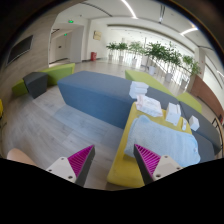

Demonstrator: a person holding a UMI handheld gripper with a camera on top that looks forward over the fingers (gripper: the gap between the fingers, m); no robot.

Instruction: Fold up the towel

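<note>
My gripper (113, 160) is open and empty, its two pink-padded fingers (80, 160) spread wide apart. A pale blue-white towel (172, 140) lies spread on a yellow table (125, 165) just ahead and to the right of the fingers. The table's near corner sits between the fingertips, below them. Nothing is held between the pads.
A large blue-grey block seat (95, 95) stands beyond the fingers to the left. White folded items (148, 102) sit further along the yellow surface. Green seats (55, 72) and potted plants (150, 50) stand at the back of a bright hall with a pale floor (40, 130).
</note>
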